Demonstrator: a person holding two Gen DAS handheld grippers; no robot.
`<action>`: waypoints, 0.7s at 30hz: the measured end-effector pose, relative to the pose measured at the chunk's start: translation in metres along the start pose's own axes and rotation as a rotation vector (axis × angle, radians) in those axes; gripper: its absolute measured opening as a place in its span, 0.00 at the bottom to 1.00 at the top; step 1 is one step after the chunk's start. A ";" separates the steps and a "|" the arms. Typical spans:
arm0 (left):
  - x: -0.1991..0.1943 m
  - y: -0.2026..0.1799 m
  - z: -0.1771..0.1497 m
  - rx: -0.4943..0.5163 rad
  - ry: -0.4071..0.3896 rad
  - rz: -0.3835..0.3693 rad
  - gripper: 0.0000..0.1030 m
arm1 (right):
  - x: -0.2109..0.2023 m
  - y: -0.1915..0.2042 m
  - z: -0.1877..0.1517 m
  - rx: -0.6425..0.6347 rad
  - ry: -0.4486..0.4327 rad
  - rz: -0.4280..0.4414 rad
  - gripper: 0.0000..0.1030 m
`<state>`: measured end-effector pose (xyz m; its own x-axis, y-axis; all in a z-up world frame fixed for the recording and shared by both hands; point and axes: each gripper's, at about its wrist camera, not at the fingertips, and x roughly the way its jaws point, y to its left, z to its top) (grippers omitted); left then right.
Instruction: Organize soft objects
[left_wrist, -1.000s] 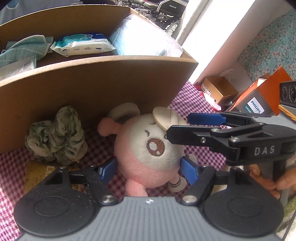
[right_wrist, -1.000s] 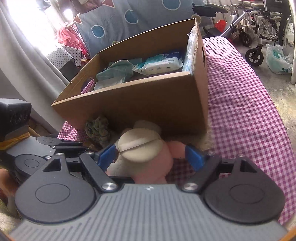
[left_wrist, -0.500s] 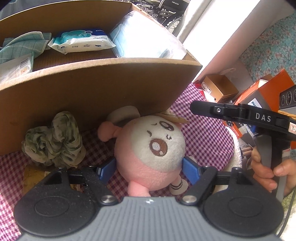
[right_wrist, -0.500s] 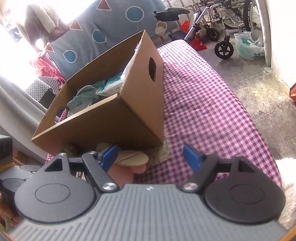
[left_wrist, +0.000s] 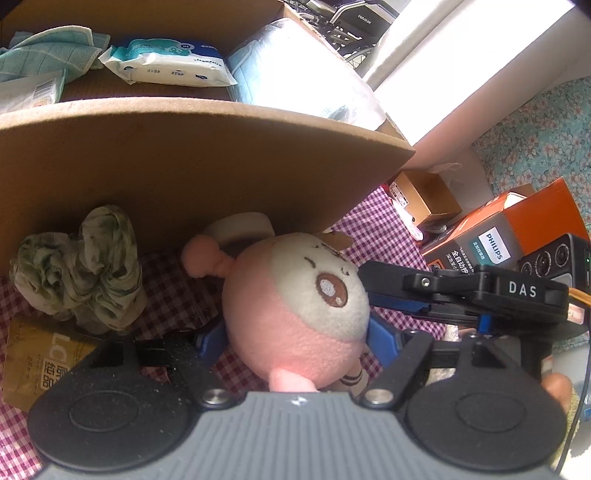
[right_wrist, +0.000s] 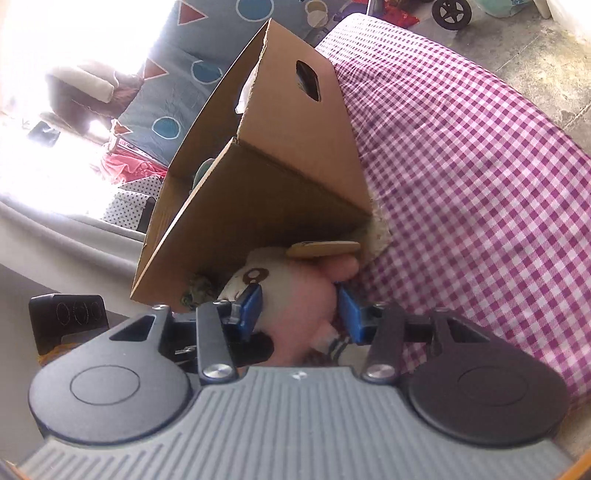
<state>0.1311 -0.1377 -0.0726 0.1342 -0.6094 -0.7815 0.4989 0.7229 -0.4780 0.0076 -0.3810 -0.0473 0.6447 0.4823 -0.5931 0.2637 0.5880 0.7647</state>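
Note:
A round pink and white plush toy lies on the purple checked cloth against the front wall of a cardboard box. My left gripper has its blue pads pressed on both flanks of the toy's pink body. In the left wrist view my right gripper comes in edge-on from the right, against the toy's face. In its own view the right gripper is closing, with the plush toy between its blue pads, which touch it on both sides.
Inside the box lie a wipes pack, a teal cloth and a clear bag. A crumpled green cloth and a tan packet sit left of the toy. An orange carton stands right. The checked cloth stretches right of the box.
The right gripper rolled, dropped beside the toy and narrowed its jaws around it. The left gripper stayed around the toy, which turned a little.

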 end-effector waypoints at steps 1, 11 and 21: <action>-0.002 0.000 -0.001 -0.009 0.003 0.002 0.76 | 0.002 -0.003 -0.001 0.026 0.008 0.017 0.44; -0.015 -0.004 -0.008 0.035 0.034 0.075 0.77 | 0.013 0.002 -0.007 0.050 0.071 0.018 0.50; -0.046 -0.014 -0.022 0.083 -0.050 0.048 0.76 | 0.004 0.031 -0.008 -0.013 0.100 0.097 0.55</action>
<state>0.0994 -0.1123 -0.0385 0.2012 -0.5914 -0.7809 0.5602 0.7234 -0.4036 0.0127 -0.3558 -0.0278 0.5921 0.5992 -0.5389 0.1937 0.5433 0.8169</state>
